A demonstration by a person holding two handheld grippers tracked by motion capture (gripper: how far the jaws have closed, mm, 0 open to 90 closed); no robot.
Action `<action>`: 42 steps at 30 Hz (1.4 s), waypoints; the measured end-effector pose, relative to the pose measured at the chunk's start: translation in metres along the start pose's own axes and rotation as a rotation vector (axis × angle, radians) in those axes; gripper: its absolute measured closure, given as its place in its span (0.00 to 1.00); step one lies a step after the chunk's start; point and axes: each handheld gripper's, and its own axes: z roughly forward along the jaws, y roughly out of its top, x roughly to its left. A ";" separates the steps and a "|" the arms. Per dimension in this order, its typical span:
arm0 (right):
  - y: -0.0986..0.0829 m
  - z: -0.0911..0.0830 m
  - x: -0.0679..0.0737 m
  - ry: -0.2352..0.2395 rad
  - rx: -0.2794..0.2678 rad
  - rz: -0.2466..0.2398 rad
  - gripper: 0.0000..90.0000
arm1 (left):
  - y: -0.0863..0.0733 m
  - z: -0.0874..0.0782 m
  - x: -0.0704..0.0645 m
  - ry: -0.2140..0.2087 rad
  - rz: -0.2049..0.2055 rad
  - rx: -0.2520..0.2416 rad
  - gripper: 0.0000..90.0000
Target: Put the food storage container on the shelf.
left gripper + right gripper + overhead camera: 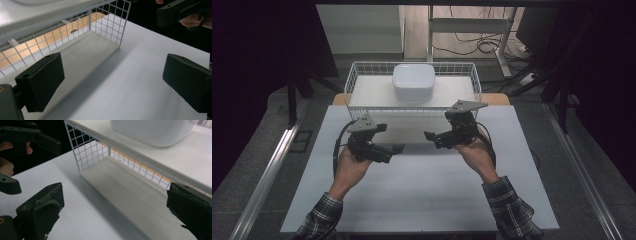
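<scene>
Here, I hold the left gripper (392,137) and right gripper (430,128) over the white table (422,200), jaws of both spread wide and empty. The white bowl (413,82) sits in the wire basket (352,85) at the far edge, straight ahead of both, the right gripper slightly nearer. The high view shows the bowl whole; the right gripper view catches just its underside above the mesh.
</scene>
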 end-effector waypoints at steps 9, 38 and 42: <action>-0.027 0.004 0.008 -0.010 -0.002 -0.011 0.00 | -0.028 0.006 0.002 0.027 -0.026 0.033 0.04; -0.075 -0.016 0.012 -0.044 0.016 0.014 0.00 | -0.064 -0.005 -0.009 0.050 -0.042 0.069 0.04; -0.081 -0.020 0.013 -0.046 0.015 0.018 0.00 | -0.069 -0.009 -0.012 0.054 -0.049 0.065 0.04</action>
